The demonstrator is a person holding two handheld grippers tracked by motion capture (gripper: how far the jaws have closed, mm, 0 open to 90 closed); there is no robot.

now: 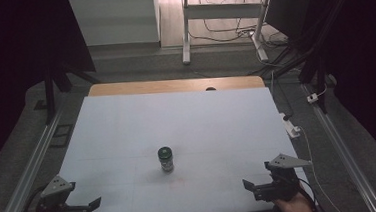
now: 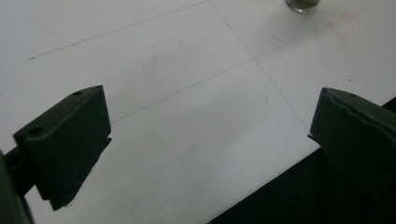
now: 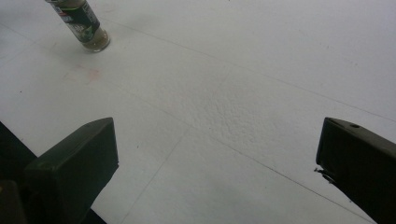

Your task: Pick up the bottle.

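Observation:
A small glass spice jar (image 1: 165, 159) with a dark green lid stands upright near the middle of the white table (image 1: 176, 117). My left gripper (image 1: 84, 194) rests at the table's near left corner, open, with nothing between its jaws. My right gripper (image 1: 257, 177) sits at the near right corner, also open and empty. In the left gripper view, my left gripper (image 2: 212, 100) has its jaws spread wide over bare table, and the jar's base (image 2: 303, 4) shows at the top edge. In the right gripper view, the jar (image 3: 84, 25) stands far off at the upper left of my right gripper (image 3: 219, 128).
Beyond the white surface runs a wooden table edge (image 1: 174, 85). A white desk frame (image 1: 220, 18) with cables stands farther back. A power strip (image 1: 290, 125) lies beside the table's right edge. Metal rails (image 1: 30, 167) run along both sides. A faint red mark (image 3: 86, 73) lies near the jar.

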